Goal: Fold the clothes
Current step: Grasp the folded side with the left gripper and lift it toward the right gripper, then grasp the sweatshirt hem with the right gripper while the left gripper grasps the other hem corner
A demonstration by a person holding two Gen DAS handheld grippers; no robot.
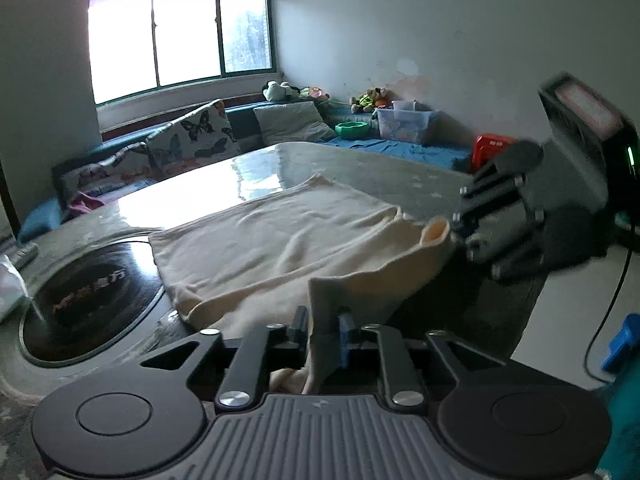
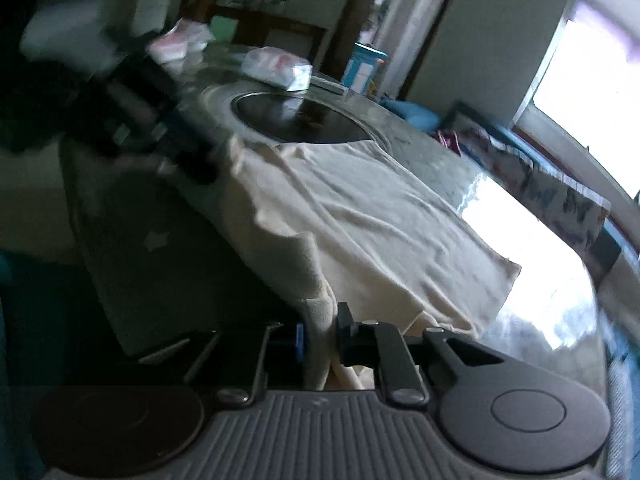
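Observation:
A cream garment [image 1: 264,240] lies spread over a glossy table [image 1: 192,196], its near edge lifted off the surface. My left gripper [image 1: 322,336] is shut on that near edge, cloth pinched between its fingers. The right gripper [image 1: 464,232] shows blurred at the right of the left wrist view, clamped on another part of the same edge. In the right wrist view the cream garment [image 2: 360,216] stretches away over the table [image 2: 520,248], and my right gripper [image 2: 320,332] is shut on a bunched fold. The left gripper [image 2: 192,160] appears blurred at the far end of the hem.
A dark round inset [image 1: 88,296] sits in the table beside the garment. Plastic-wrapped packets [image 2: 280,68] lie beyond the inset [image 2: 300,116]. Cushions [image 1: 192,136], a storage bin [image 1: 404,120], a red stool [image 1: 492,148] and a window [image 1: 176,36] are behind.

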